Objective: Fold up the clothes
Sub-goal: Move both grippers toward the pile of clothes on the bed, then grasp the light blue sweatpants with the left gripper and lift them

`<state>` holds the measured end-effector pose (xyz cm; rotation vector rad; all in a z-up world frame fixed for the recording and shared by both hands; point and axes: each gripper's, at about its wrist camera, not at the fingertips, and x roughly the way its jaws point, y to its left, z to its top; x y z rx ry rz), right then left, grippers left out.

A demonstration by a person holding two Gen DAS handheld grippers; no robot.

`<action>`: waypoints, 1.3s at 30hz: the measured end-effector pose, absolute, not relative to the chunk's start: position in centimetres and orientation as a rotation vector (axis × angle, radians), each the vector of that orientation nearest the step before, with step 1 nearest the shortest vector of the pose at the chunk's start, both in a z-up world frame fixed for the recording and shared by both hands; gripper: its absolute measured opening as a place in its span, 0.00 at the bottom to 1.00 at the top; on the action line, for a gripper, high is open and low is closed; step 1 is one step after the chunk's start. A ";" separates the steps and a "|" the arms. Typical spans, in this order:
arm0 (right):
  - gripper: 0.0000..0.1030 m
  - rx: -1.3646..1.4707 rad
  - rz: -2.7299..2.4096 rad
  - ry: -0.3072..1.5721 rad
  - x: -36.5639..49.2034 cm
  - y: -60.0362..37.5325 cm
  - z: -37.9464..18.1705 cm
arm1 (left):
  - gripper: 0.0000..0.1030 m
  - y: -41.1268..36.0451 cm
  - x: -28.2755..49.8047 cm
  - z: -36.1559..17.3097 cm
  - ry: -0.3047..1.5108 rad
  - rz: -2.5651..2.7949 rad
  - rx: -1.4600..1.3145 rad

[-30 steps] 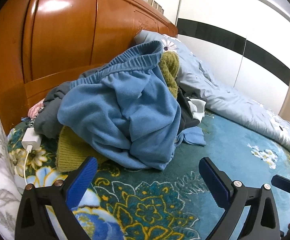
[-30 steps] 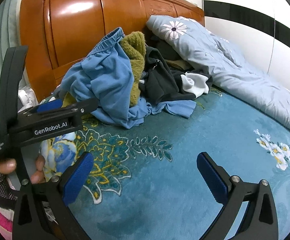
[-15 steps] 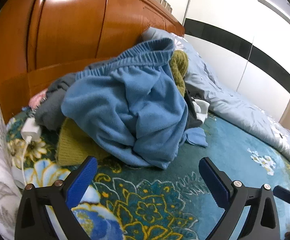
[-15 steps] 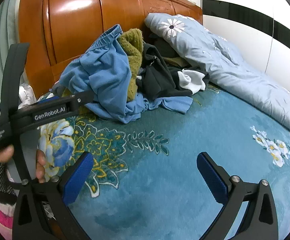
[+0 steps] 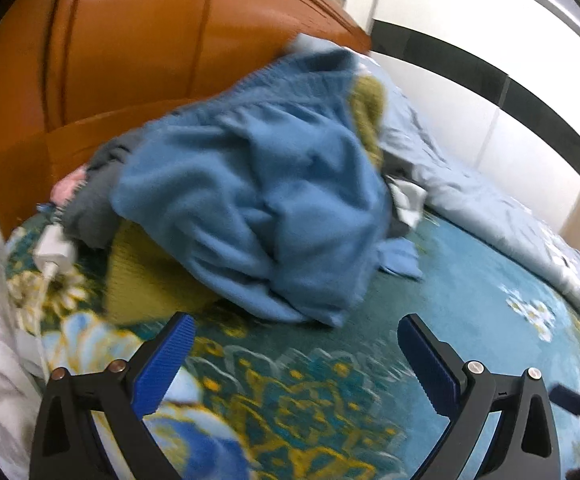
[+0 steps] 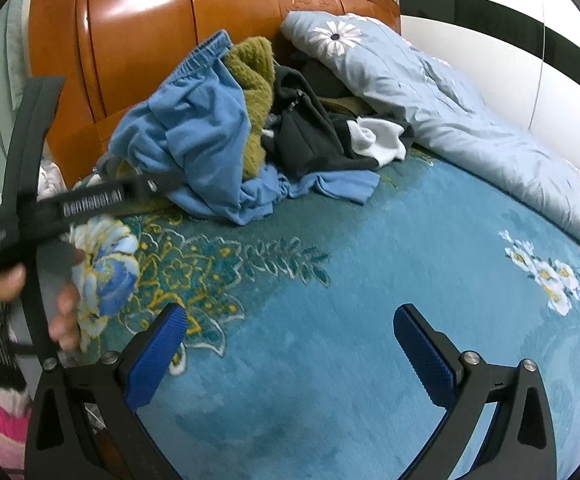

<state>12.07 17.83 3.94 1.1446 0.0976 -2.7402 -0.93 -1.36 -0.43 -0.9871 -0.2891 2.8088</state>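
Teal bedspread (image 6: 349,280) is covering the bed; a grey quilt (image 6: 449,112) is lying along its far edge. Clothes pile (image 5: 258,200), blue garment (image 6: 194,128) uppermost, is leaning against the headboard (image 5: 110,60). Left gripper (image 5: 293,360) and right gripper (image 6: 290,344) are hovering with fingers apart, holding nothing.

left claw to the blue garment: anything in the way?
Nothing: left wrist view shows only bare floral bedspread between the open left claw and the blue garment. An olive knit sits under the garment's left side, off the line.
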 end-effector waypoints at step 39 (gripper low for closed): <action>1.00 1.160 -2.878 -0.241 16.0 29.5 3.0 | 0.08 -2.8 -8.7 27.3 -0.047 3.003 -0.321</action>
